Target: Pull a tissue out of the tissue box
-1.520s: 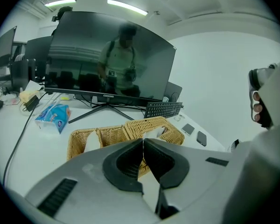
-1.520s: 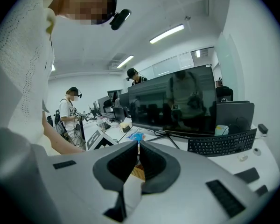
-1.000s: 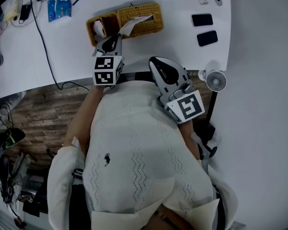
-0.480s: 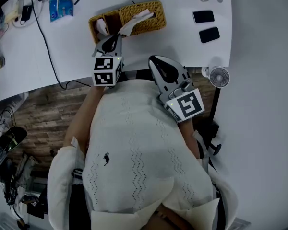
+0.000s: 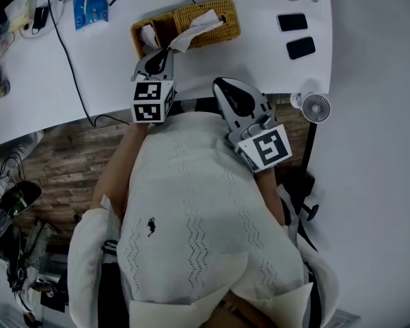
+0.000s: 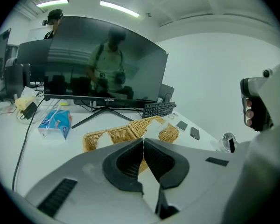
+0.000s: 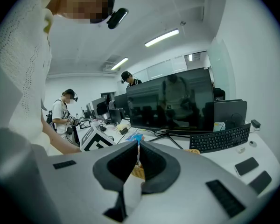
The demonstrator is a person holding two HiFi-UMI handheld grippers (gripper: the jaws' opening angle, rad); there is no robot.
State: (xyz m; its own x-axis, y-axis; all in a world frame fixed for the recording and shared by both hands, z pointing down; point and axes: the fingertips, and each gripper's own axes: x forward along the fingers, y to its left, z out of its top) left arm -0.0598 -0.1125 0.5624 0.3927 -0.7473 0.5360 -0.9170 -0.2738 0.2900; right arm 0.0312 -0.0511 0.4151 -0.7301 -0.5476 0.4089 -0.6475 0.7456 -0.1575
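Note:
A wicker tissue box (image 5: 203,20) lies on the white table (image 5: 96,74) at the back. A white tissue (image 5: 190,33) sticks out of its slot and stretches toward me. My left gripper (image 5: 168,49) is shut on the near end of that tissue, just in front of the box. In the left gripper view the shut gripper (image 6: 143,139) has the tissue (image 6: 152,127) and the box (image 6: 126,133) right behind its tips. My right gripper (image 5: 221,86) hangs at the table's front edge, right of the left one. Its jaws (image 7: 138,145) are shut with nothing between them.
A blue tissue pack (image 5: 90,7) lies at the back left beside a black cable (image 5: 67,63). Two phones (image 5: 292,22) (image 5: 301,47) lie at the right, and a small fan (image 5: 315,106) stands past the table's corner. A monitor (image 6: 102,64) and keyboard (image 6: 157,109) stand behind the box.
The head view has drifted a little, so the box and phones sit slightly higher and further right. Both grippers keep their places and the left one stays shut on the tissue.

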